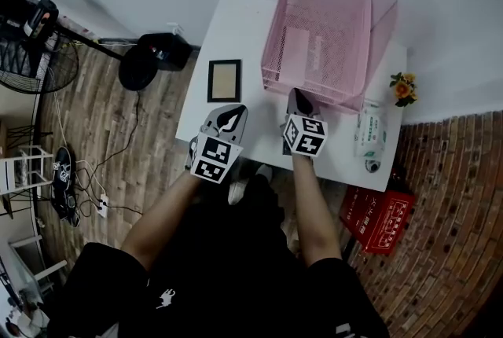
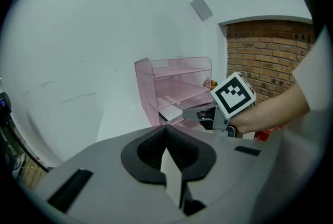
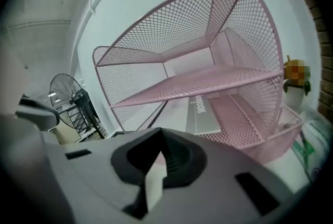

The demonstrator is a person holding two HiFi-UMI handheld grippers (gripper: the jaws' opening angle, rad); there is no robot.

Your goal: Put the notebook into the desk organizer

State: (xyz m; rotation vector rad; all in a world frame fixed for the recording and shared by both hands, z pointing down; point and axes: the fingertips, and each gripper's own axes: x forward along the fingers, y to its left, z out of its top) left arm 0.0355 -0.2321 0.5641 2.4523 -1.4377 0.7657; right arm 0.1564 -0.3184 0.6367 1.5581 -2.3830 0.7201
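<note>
A pink mesh desk organizer (image 1: 322, 30) stands at the back of the white table (image 1: 236, 22). The grey notebook (image 3: 202, 113) lies flat on its bottom shelf and shows as a pale rectangle through the mesh (image 1: 296, 49). My right gripper (image 1: 301, 99) is just in front of the organizer's open side, shut and holding nothing. In its own view the right gripper (image 3: 158, 132) has jaw tips that meet, short of the notebook. My left gripper (image 1: 228, 118) hovers over the table's front left, also shut and empty. In the left gripper view the organizer (image 2: 177, 87) and the right gripper (image 2: 190, 113) are ahead.
A small dark picture frame (image 1: 224, 80) lies left of the organizer. Yellow flowers (image 1: 402, 88) and a tissue pack (image 1: 367, 134) sit at the table's right edge. On the floor are a red box (image 1: 377, 218), a fan (image 1: 31, 53) and cables.
</note>
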